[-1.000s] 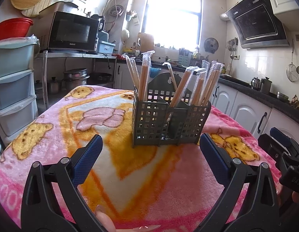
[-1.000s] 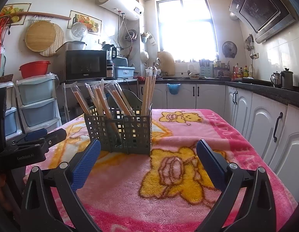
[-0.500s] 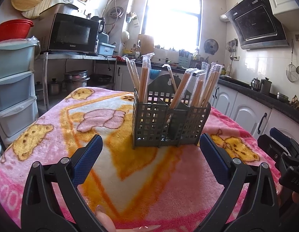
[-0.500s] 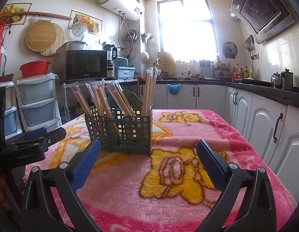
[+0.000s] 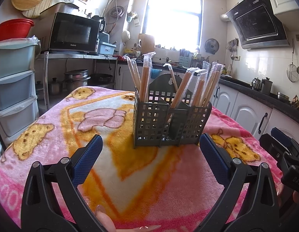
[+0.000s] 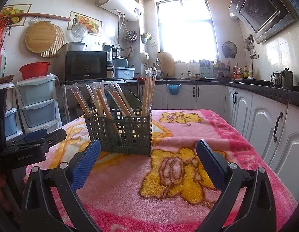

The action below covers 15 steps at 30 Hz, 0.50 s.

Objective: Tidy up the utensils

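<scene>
**Readable lettering in the kitchen**

The black microwave oven [image 6: 85, 66] carried the brand "Galanz" on its lower front edge (small but legible). The black body of the left gripper [image 6: 25, 150], seen from the right wrist, read "GenRobot.AI". The pink plush bear-print blanket [image 6: 224, 127] bore woven border letters, not decipherable.

Right gripper [image 6: 148, 152] hangs wide open and holding nothing over the pink bear blanket [image 6: 188, 183], grey utensil caddy [image 6: 120, 133] stuffed with wrapped chopsticks [image 6: 149, 90] standing just ahead, and the left gripper [image 6: 29, 147] poking in from the left edge.
</scene>
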Tool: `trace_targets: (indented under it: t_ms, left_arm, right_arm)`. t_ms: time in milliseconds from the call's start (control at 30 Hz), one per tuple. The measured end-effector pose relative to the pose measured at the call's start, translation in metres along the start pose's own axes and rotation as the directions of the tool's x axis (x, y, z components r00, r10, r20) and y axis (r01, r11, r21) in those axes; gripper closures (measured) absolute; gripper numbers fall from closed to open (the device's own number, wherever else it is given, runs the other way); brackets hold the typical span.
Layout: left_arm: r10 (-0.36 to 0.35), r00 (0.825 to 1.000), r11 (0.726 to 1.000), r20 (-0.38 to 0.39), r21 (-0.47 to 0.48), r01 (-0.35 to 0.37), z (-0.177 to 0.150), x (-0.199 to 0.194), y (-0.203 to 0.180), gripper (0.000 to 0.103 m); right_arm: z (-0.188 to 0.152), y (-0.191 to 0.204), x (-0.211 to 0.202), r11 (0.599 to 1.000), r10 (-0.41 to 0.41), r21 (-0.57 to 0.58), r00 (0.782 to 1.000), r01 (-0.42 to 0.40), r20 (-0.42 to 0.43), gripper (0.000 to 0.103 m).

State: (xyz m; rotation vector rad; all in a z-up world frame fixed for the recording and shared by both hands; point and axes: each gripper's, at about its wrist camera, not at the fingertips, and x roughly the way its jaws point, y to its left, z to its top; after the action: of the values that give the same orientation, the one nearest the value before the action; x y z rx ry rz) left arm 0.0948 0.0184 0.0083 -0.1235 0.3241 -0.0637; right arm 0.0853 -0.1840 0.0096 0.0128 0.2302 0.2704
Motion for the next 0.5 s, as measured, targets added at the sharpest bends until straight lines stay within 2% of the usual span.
trace_targets:
  t_ms: [500]
  left_arm:
    - [-0.008, 1.0, 1.0, -0.001, 0.001, 0.008, -0.001, 0.0005, 0.0004, 0.01]
  right_arm:
    - [0.0003, 0.0003, 0.0003, 1.0, 0.0, 0.001, 1.0, 0.0, -0.002, 0.006]
